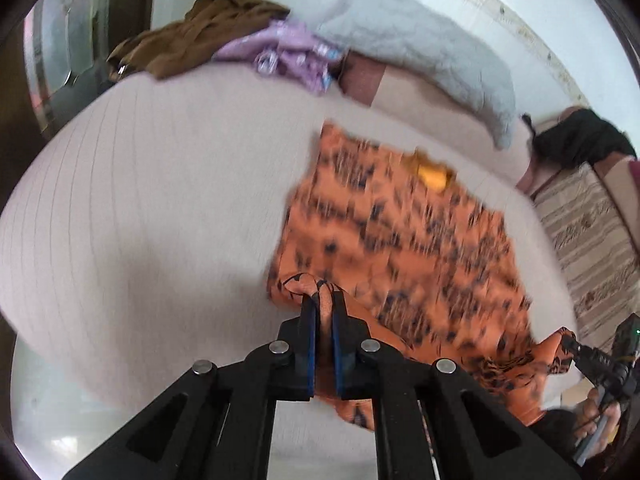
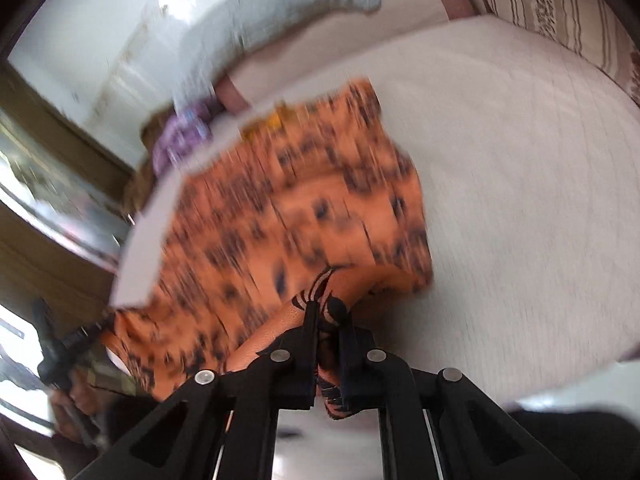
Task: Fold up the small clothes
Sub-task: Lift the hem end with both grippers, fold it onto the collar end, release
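On the bed (image 1: 160,200), both grippers (image 1: 324,300) (image 2: 328,312) pinch the orange garment (image 1: 400,232); only the left view shows brown clothes (image 1: 192,32).

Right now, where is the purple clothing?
In the left wrist view, the purple clothing lies at the far edge of the white bed, between the brown garment and the grey pillow.

1. My left gripper (image 1: 325,300) is clamped, jaws nearly together, on a bunched corner of the orange garment (image 1: 408,240).
2. My right gripper (image 2: 329,312) pinches another corner, jaws likewise closed.
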The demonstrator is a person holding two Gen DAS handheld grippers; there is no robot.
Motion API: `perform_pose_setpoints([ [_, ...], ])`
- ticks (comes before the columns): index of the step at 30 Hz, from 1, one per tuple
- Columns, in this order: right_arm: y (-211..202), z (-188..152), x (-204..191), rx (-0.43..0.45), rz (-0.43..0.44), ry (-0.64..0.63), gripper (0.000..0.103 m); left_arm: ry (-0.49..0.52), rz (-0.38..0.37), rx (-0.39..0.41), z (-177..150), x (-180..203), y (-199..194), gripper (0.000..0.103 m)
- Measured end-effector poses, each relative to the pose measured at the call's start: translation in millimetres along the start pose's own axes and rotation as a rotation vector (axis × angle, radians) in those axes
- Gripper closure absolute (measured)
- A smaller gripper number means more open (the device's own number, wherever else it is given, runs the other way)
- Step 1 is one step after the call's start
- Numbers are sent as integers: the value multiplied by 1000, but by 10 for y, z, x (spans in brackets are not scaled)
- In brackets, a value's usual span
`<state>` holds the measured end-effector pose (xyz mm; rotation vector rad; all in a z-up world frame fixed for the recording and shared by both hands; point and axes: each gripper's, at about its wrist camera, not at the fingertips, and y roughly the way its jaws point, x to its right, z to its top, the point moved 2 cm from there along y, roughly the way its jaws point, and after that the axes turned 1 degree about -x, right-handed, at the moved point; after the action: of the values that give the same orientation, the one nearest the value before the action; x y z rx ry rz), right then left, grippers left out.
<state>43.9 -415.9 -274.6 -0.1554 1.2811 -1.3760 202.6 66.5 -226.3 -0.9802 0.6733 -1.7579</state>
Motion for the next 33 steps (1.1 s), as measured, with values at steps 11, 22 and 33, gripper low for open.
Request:
perform_pose_setpoints([
  [11, 1186, 2020, 264, 229, 74, 237, 94, 75, 154, -26, 1943, 423, 1653, 96],
  [22, 1875, 2251, 702, 216, 269, 442, 40, -68, 126, -11, 1990, 102, 2326, 89],
  [33, 1175, 1928, -96, 235, 193, 185, 30, 59, 370, 292, 1338, 746, 839, 24],
])
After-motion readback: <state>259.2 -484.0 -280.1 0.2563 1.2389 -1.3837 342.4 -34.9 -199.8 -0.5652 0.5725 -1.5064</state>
